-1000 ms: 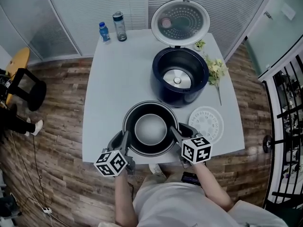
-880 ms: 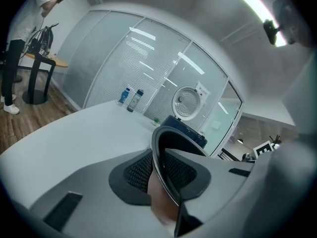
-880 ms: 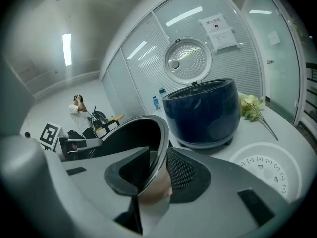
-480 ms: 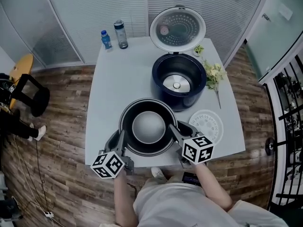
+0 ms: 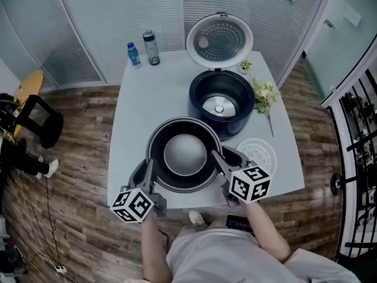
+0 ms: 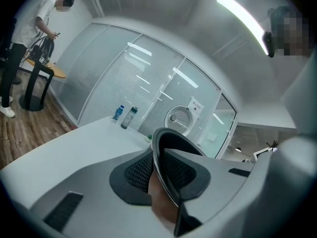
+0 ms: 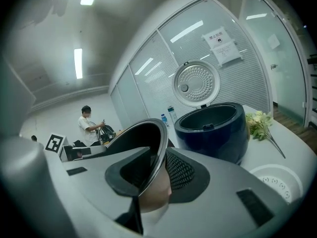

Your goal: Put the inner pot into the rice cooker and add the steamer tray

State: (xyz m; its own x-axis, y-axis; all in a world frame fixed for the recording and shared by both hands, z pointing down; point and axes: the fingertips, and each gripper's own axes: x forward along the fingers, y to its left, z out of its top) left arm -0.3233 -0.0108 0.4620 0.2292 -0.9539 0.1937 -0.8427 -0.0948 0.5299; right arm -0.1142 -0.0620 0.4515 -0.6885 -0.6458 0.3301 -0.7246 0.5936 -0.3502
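Clamping inner pot (image 5: 184, 155), left hand-held gripper (image 5: 148, 168), right hand-held gripper (image 5: 219, 158) just closing, steamer tray (image 5: 265, 151) part-hidden

Rice cooker (image 5: 246, 114) behind inner pot (image 5: 184, 161), tray (image 5: 263, 155) right

the head view looks steeply down from high above, the rice cooker (image 5: 235, 125) toward its far edge. both gripper views sit low, hard against the inner pot (image 5: 184, 161) rim, looking across toward the rice cooker; all three share its open lid (image 5: 220, 37).
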